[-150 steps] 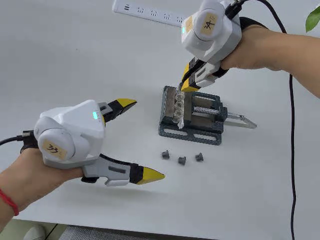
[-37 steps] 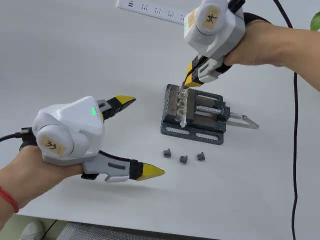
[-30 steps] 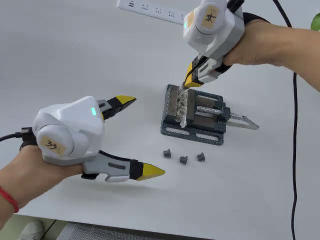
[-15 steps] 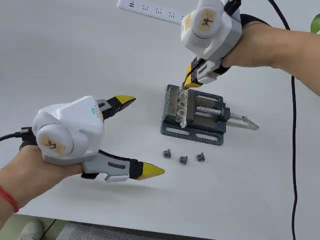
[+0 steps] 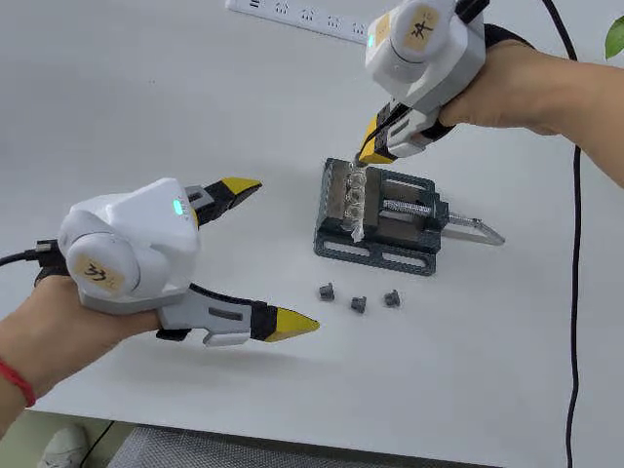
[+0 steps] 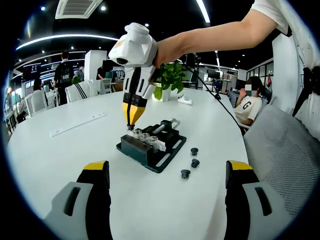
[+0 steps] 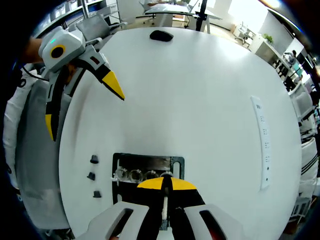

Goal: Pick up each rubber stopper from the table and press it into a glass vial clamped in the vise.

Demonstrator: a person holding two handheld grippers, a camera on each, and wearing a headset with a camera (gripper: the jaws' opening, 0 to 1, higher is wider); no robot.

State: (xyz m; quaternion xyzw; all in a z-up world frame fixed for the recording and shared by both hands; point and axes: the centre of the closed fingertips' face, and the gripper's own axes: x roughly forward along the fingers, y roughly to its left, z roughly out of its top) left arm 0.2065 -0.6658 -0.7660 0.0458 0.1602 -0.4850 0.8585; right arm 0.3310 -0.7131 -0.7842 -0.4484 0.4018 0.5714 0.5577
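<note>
The counter is carrying the vise, with its handle pointing right. The left tool is hovering, jaws wide apart. The right tool, jaws together, is pointing down over the end vial. The vials are standing upright in a row. Three stoppers are lying near the vise.

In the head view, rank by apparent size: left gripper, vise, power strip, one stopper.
1. left gripper, largest, though nearest the camera.
2. vise.
3. power strip, partly cut off and farther away, so unsure against the vise.
4. stopper, smallest.
</note>
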